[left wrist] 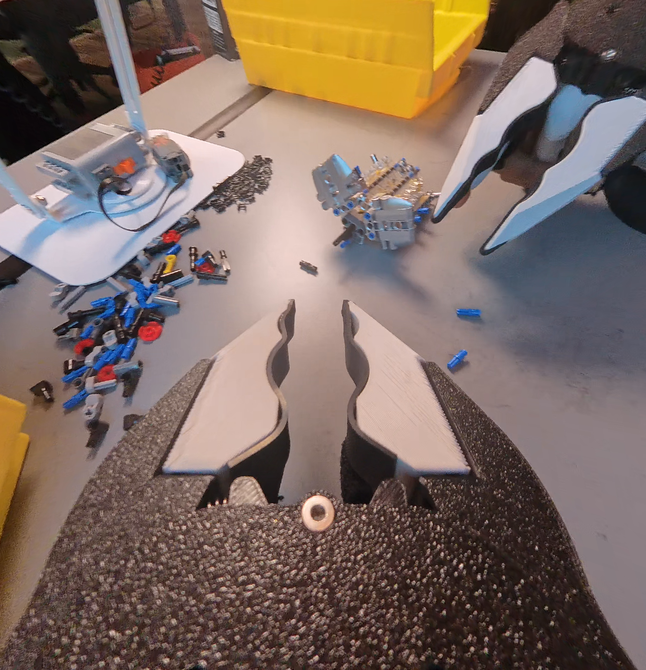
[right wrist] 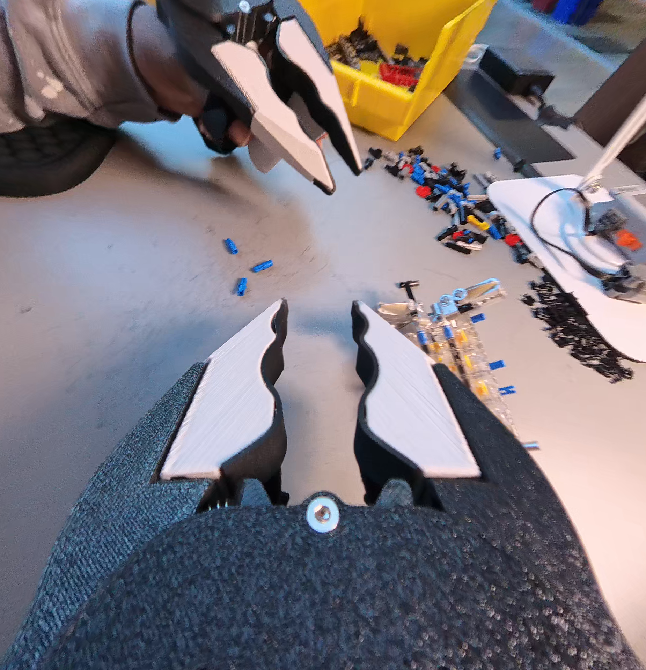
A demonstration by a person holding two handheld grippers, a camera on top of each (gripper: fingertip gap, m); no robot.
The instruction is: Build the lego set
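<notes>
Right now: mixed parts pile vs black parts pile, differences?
The mixed parts pile has blue, red, grey, black and one yellow piece; the black parts pile is all black. Mixed pieces vary in shape and size; black ones look small and uniform. Both lie loose on the table, along the white base plate.

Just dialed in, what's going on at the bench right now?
A person holds two grippers over a grey table. Both are open and empty. The left gripper hovers above bare tabletop near a loose black pin. The right gripper hangs beside the grey brick assembly, not touching it. A pile of small blue, black and red parts lies to the left, with yellow bins behind.
</notes>
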